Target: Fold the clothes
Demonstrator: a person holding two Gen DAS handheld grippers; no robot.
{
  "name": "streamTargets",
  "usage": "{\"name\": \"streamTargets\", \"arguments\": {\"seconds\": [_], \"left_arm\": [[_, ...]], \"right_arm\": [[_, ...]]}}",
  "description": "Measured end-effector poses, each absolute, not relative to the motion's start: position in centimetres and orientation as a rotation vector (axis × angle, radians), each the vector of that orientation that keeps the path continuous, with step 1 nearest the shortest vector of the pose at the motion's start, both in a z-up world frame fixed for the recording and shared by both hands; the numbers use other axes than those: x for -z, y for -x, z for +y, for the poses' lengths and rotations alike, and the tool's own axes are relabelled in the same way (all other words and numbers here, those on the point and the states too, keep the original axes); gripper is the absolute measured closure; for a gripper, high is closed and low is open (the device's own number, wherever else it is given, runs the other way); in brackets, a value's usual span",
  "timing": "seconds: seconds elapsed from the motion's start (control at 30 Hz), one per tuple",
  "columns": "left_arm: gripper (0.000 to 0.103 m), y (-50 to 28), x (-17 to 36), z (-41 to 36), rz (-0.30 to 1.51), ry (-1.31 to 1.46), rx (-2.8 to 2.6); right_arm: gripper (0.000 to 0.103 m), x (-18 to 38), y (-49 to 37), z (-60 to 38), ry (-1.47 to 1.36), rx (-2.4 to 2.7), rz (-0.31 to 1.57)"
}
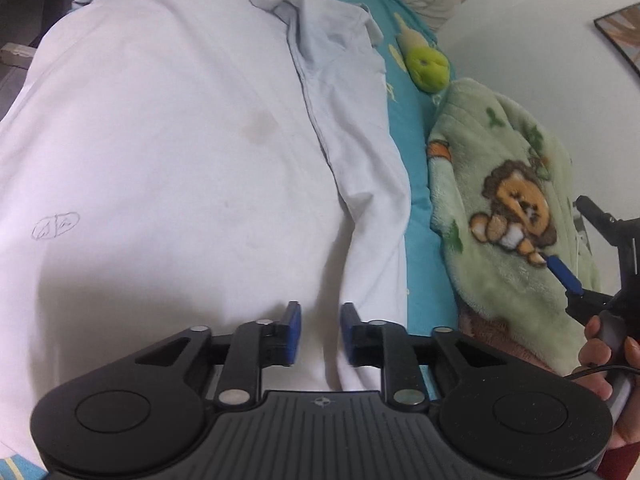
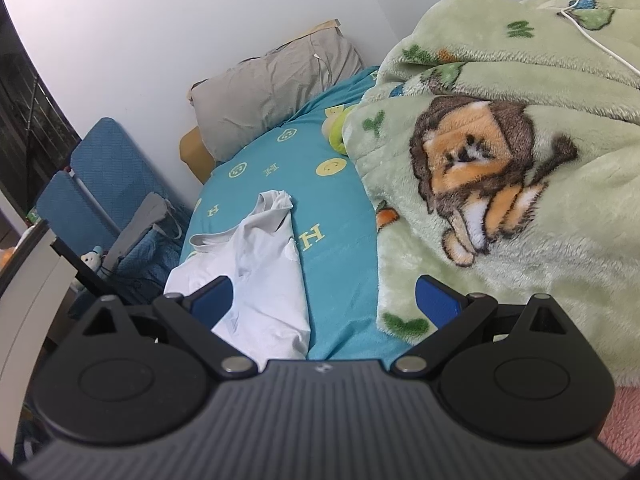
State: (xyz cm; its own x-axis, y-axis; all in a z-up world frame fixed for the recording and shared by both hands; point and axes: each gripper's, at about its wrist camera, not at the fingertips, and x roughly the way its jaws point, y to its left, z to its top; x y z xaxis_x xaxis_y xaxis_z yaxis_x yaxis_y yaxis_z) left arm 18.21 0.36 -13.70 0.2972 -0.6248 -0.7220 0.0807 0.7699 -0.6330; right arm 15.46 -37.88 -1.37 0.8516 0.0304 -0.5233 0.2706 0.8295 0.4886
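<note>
White cotton shirt (image 1: 180, 160) lies spread on the teal bedsheet (image 2: 344, 280), beside a green fleece blanket (image 2: 500, 220). I see my left gripper (image 1: 320, 330) over the shirt's edge, jaws narrow with a gap and holding nothing. My right gripper (image 2: 324, 300) hangs above the sheet, jaws wide, empty.

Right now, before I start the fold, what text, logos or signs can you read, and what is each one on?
"H": printed repeatedly on the teal bedsheet, between smiley faces.
Small outline logo on the white shirt: unreadable.
Small emblem on the right gripper body: no letters legible.
Green lion blanket: pictures only, no words.
</note>
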Motion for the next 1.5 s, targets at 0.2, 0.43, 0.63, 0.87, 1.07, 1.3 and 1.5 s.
{"name": "streamTargets", "arguments": {"seconds": [0.2, 0.43, 0.63, 0.87, 1.07, 1.3, 1.5], "left_arm": [[0.049, -16.4, 12.4, -1.1, 1.167, 0.566, 0.565], [0.043, -15.2, 14.0, -6.3, 1.308, 0.528, 0.558], [0.095, -15.3, 15.2, -7.9, 1.357, 0.462, 0.547], [0.099, -16.8, 14.8, -4.3, 1.463, 0.530, 0.604], [0.098, -17.7, 14.8, -1.4, 1.451, 0.394, 0.470], [0.067, -16.9, 12.8, -2.3, 1.354, 0.347, 0.470], [0.033, -16.3, 12.0, -5.0, 1.274, 0.242, 0.482]], "right_arm": [[0.004, 1.4, -15.6, -37.6, -0.576, 0.138, 0.550], [0.004, 1.2, -15.6, -37.5, -0.562, 0.138, 0.544], [0.004, 1.2, -15.5, -37.8, -0.579, 0.133, 0.540], [0.004, 1.2, -15.4, -38.1, -0.602, 0.123, 0.536], [0.004, 1.2, -15.4, -37.8, -0.598, 0.118, 0.539], [0.004, 1.1, -15.3, -37.6, -0.590, 0.126, 0.538], [0.004, 1.1, -15.3, -37.4, -0.573, 0.115, 0.544]]}}
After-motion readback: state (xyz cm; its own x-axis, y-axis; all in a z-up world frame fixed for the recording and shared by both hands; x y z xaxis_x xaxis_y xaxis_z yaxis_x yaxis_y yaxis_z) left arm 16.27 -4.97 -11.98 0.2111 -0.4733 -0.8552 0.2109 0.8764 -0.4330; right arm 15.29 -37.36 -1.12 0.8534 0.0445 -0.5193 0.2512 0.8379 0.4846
